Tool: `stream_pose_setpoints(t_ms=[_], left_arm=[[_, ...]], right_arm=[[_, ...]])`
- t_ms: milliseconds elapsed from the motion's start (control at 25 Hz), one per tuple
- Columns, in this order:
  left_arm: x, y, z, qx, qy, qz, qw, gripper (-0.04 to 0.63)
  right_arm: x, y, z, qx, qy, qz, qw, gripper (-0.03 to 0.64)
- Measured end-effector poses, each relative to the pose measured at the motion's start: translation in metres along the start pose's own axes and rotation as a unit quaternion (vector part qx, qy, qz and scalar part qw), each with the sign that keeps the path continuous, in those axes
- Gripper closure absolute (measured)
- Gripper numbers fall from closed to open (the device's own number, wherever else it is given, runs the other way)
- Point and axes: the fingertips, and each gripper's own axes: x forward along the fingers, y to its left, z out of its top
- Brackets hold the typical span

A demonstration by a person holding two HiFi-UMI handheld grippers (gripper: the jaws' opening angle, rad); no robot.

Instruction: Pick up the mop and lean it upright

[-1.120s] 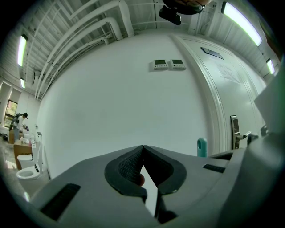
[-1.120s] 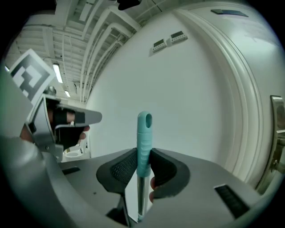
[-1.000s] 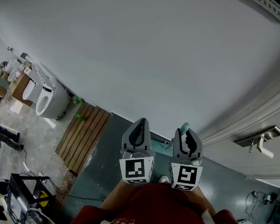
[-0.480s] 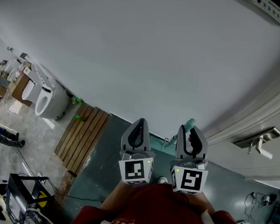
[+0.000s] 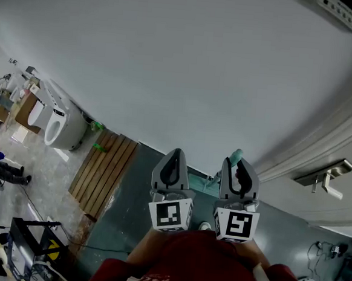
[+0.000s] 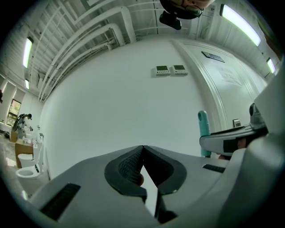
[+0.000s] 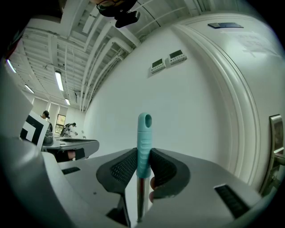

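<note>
Teal mop handle (image 7: 144,131) stands upright, clamped inside the right gripper (image 7: 143,155).

Flat, cool indoor light, heavy fisheye.
I see ceiling strips (image 6: 240,20) glaring in the gripper views, the wall (image 5: 170,63) evenly lit, corners vignetted black, edges bowed; the mop handle (image 7: 144,142) reads sharp.
</note>
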Motion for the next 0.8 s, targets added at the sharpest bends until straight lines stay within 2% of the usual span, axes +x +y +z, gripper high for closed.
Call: stream_pose_setpoints(t_ms=[200,400,800], left_arm=[[-0.001,0.000,0.004,-0.015,-0.012,0.001,0.9998,0.581],[-0.001,-0.001,0.005,-0.014,-0.010,0.001,0.9998,0.581],[-0.002,0.003,-0.001,-0.003,-0.004,0.005,1.0000,0.581]], right_arm=[[0.000,0.004,-0.003,0.001,0.005,0.005,1.000,0.512],[0.002,0.005,-0.007,0.000,0.010,0.008,1.000,0.512],[0.011,0.012,-0.057,0.002,0.058,0.004,0.998,0.512]])
